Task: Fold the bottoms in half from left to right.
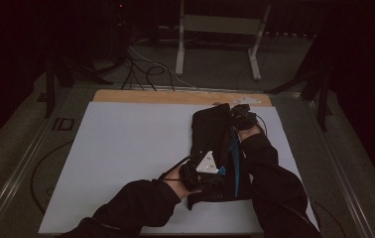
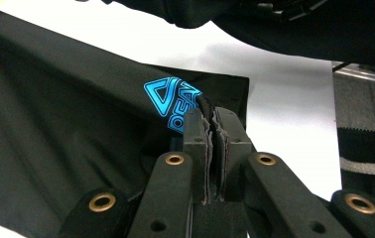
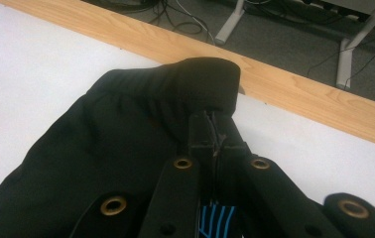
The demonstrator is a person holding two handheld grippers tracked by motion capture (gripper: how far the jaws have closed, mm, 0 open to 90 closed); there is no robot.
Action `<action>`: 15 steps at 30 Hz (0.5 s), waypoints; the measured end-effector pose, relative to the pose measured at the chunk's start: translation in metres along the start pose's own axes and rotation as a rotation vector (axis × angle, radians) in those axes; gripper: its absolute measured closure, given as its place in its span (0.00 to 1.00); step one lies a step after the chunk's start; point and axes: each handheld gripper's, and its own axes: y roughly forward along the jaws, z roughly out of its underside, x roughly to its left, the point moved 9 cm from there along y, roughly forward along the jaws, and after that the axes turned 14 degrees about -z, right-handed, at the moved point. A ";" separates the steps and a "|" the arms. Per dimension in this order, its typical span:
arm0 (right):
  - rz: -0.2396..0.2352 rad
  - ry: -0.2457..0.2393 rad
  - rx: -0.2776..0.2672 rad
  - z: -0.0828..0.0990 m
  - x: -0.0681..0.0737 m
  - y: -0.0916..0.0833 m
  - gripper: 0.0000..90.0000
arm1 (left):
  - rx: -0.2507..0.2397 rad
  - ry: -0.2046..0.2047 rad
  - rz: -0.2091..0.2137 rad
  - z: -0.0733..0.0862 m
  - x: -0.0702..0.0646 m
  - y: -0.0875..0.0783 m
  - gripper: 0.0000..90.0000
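On the white sheet (image 1: 126, 148) covering your table, toward its right half, lies the black garment (image 1: 210, 134) — a dark folded cloth with blue lettering, running lengthwise from the near edge up toward the wooden strip (image 1: 151, 96) at the far side.

Your left gripper (image 1: 206, 174) sits at the garment's near end, at about 6 o'clock of the cloth in the high view, with its grey three-cornered plate facing up. In the left gripper view its jaws are pressed together on a fold of the black fabric (image 2: 76, 129), the cloth pinched between the pads; the blue logo (image 2: 170, 101) lies just beyond the jaw tips at 11 o'clock, and the bulk of the garment spreads away to 9 o'clock. White sheet shows at 1 o'clock past the cloth's edge.

Your right gripper (image 1: 244, 119) is at the garment's far end, at about 1 o'clock of the cloth in the high view, close to the wooden strip. In the right gripper view its jaws are likewise clamped on the garment's edge (image 3: 126, 129) — a rounded hump of fabric rises right at the tips at 12 o'clock and the rest of the cloth falls away to 8 o'clock. Blue stripes (image 3: 218, 218) show between the jaw arms low down. The wooden strip (image 3: 294, 94) crosses beyond the hump.

So the cloth is stretched between your two grippers, one at each end.
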 end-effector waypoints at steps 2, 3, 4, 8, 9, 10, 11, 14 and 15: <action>0.005 0.002 0.004 0.001 -0.001 0.000 0.99 | 0.002 0.004 0.004 0.000 0.000 0.001 0.95; 0.007 0.001 0.006 0.002 -0.003 -0.001 0.99 | -0.002 -0.004 0.004 -0.002 -0.002 0.003 0.95; 0.012 0.002 0.007 0.003 -0.005 -0.001 0.99 | 0.000 -0.002 0.005 -0.002 -0.002 0.004 0.95; 0.017 0.006 0.009 0.005 -0.009 -0.001 0.99 | 0.001 -0.002 0.008 -0.003 -0.004 0.006 0.95; 0.019 0.012 0.012 0.007 -0.011 -0.001 0.99 | 0.003 -0.001 0.009 -0.003 -0.004 0.008 0.95; 0.020 0.014 0.014 0.009 -0.012 0.000 0.99 | 0.006 0.000 0.011 -0.003 -0.004 0.009 0.95; 0.023 0.016 0.017 0.010 -0.013 0.000 0.99 | 0.005 0.001 0.012 -0.003 -0.005 0.011 0.95; 0.021 0.018 0.021 0.014 -0.015 0.002 0.99 | 0.012 0.010 0.015 -0.004 -0.006 0.015 0.95; 0.022 0.018 0.022 0.015 -0.015 0.003 0.99 | 0.012 0.011 0.016 -0.004 -0.007 0.016 0.95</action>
